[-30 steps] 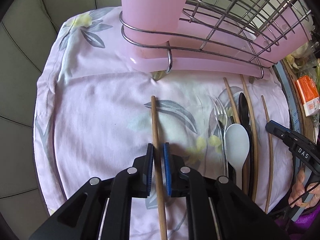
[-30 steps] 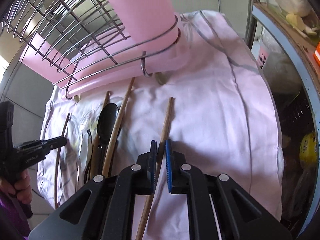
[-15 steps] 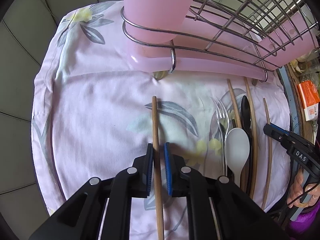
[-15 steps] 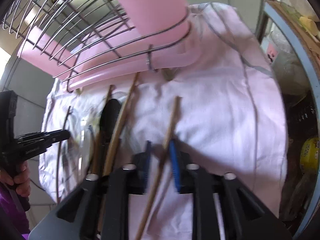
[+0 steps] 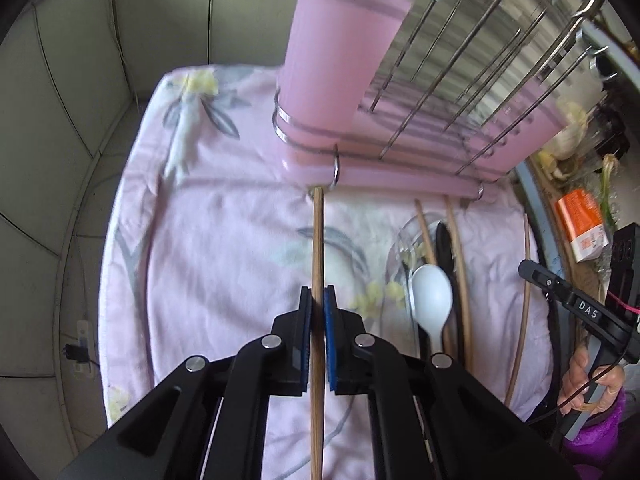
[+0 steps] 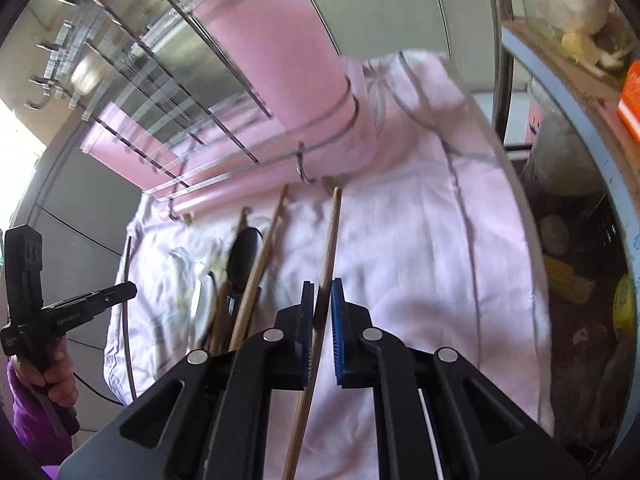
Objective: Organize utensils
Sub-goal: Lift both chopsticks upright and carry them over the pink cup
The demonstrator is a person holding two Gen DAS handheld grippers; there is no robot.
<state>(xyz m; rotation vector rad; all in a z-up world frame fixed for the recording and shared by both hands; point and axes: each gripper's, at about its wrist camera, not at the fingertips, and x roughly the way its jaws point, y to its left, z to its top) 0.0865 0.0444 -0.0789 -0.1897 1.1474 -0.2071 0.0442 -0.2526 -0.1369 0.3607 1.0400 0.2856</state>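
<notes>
My left gripper (image 5: 319, 294) is shut on a wooden chopstick (image 5: 318, 240) and holds it above the pink floral cloth (image 5: 224, 240), its tip pointing at the pink utensil cup (image 5: 340, 68) in the wire rack (image 5: 480, 60). My right gripper (image 6: 321, 288) is shut on another wooden chopstick (image 6: 330, 240), also lifted, aimed toward the pink cup (image 6: 280, 52). On the cloth lie a white spoon (image 5: 432, 296), a black spoon (image 5: 445, 244), a clear fork and more chopsticks (image 5: 456, 248). The same pile shows in the right wrist view (image 6: 244, 264).
The rack's pink drip tray (image 5: 400, 176) stands at the cloth's far edge. A thin stick (image 5: 522, 312) lies at the cloth's right side. An orange box (image 5: 580, 224) and clutter sit on a shelf to the right. Padded grey wall surrounds the left.
Both grippers have closed on their chopsticks and lifted them off the cloth, rising and tilting up so the pink cup and rack now appear farther and higher.
</notes>
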